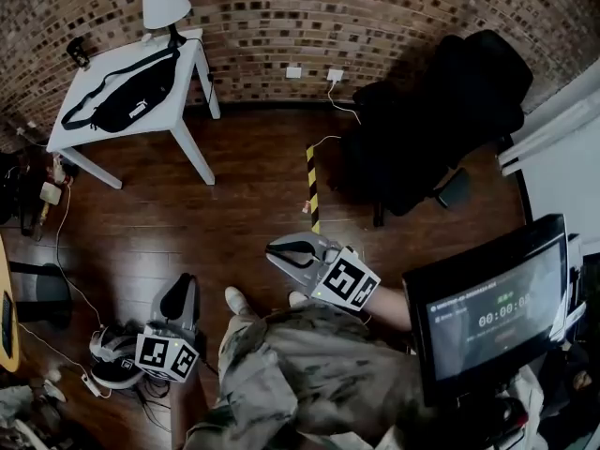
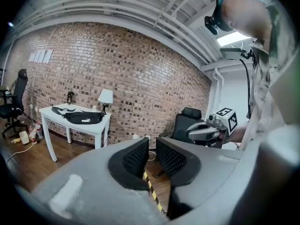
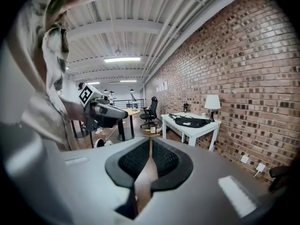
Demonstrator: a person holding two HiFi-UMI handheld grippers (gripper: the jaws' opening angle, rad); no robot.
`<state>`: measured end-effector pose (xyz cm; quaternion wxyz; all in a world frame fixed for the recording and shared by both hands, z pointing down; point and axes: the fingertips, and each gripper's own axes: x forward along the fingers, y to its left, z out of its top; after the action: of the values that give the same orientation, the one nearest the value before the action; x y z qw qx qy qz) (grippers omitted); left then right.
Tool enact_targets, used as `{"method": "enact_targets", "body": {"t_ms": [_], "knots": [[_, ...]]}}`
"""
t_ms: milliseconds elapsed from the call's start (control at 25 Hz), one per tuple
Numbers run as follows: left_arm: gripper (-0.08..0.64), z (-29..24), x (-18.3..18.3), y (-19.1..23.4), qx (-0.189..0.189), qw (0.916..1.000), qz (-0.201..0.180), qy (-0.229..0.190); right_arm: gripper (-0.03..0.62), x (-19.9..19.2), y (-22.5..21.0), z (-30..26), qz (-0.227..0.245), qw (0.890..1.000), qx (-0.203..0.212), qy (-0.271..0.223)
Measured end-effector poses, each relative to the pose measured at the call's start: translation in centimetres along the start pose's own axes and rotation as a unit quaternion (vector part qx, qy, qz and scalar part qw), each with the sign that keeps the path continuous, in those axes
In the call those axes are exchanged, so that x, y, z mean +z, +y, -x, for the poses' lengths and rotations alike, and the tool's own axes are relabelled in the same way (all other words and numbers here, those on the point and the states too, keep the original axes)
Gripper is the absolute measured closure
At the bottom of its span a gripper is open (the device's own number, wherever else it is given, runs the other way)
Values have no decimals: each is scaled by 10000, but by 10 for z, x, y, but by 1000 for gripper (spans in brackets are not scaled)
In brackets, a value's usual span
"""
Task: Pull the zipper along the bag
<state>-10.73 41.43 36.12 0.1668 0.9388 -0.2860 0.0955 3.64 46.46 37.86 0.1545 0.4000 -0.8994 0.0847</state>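
**Both claws empty, bag far off**

The left gripper point(image 2: 152, 156) has its jaws a narrow gap apart with nothing between them. The right gripper point(image 3: 150, 156) has its jaws pressed together and empty. The black bag point(image 1: 131, 97) lies on the white table point(image 1: 190, 52), far left

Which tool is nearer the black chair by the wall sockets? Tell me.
Right. The right tool sits in front of the black chair; the left tool hangs well farther left and back.
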Motion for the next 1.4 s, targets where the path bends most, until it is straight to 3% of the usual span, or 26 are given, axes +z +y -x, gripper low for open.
{"method": "enact_targets", "body": {"t_ms": [280, 720, 1080, 1400], "knots": [[508, -10, -22, -70, 23, 10000, -56, 40, 571, -24, -3, 59, 77, 9999, 81, -99], [509, -25, -13, -112, -48, 9997, -244, 46, 577, -21, -9, 96, 249, 9991, -7, -329], [509, -22, -20, -108, -1, 9998, -179, 86, 583, -25, -7, 93, 270, 9994, 35, -192], [509, -7, -28, -69, 167, 9998, -20, 92, 583, -19, -4, 55, 304, 9993, 193, -51]]}}
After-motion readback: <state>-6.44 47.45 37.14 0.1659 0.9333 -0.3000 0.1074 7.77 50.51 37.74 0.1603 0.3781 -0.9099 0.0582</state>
